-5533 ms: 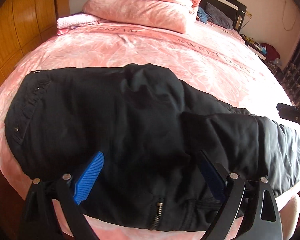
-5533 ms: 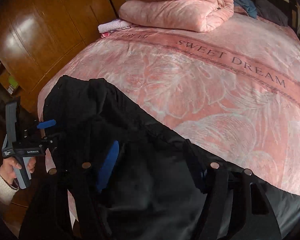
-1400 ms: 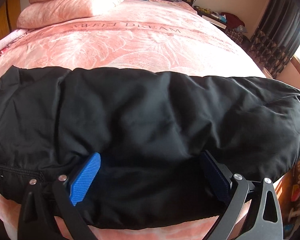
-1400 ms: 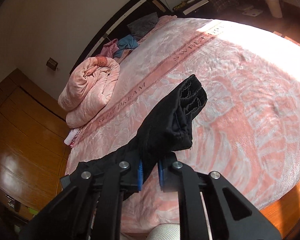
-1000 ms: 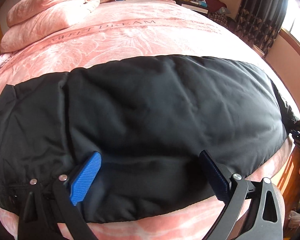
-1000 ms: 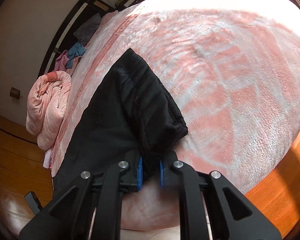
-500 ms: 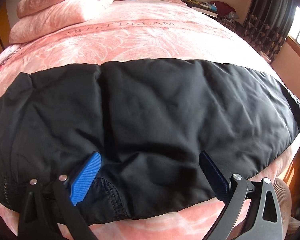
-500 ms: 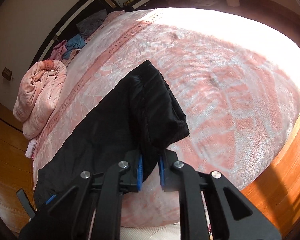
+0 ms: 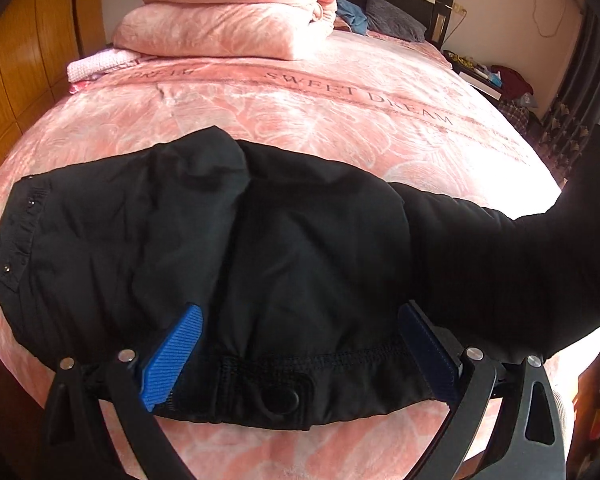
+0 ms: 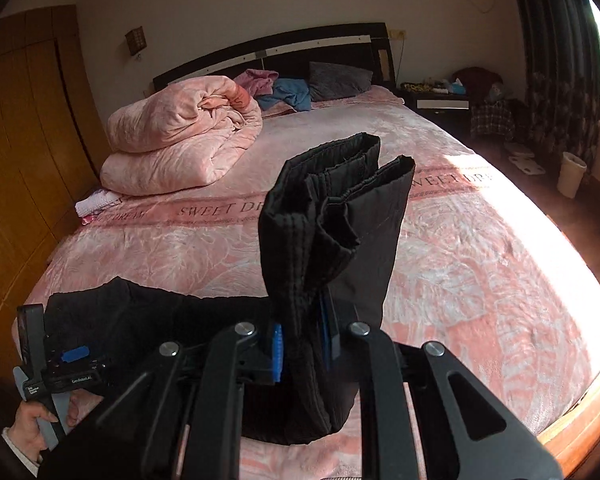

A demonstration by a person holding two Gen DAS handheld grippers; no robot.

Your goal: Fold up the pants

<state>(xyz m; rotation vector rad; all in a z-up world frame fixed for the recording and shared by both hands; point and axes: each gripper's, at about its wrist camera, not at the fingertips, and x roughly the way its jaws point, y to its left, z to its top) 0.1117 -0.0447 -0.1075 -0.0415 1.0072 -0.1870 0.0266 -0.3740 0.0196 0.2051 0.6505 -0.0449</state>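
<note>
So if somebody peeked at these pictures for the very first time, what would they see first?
Probably the black pants, their leg ends sticking up from the right gripper, which pinches them above the big pink bed. The waist part lies flat at the bed's near edge, with the left gripper spread wide over it. Behind, a rolled pink quilt sits near the headboard.

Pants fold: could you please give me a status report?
Right gripper clamps raised pants cuffs. Left gripper open over waistband. Nothing in the way.

Black pants [image 9: 292,264] on pink bedspread [image 9: 340,112], left gripper [image 9: 300,352] spread wide over waistband.
</note>
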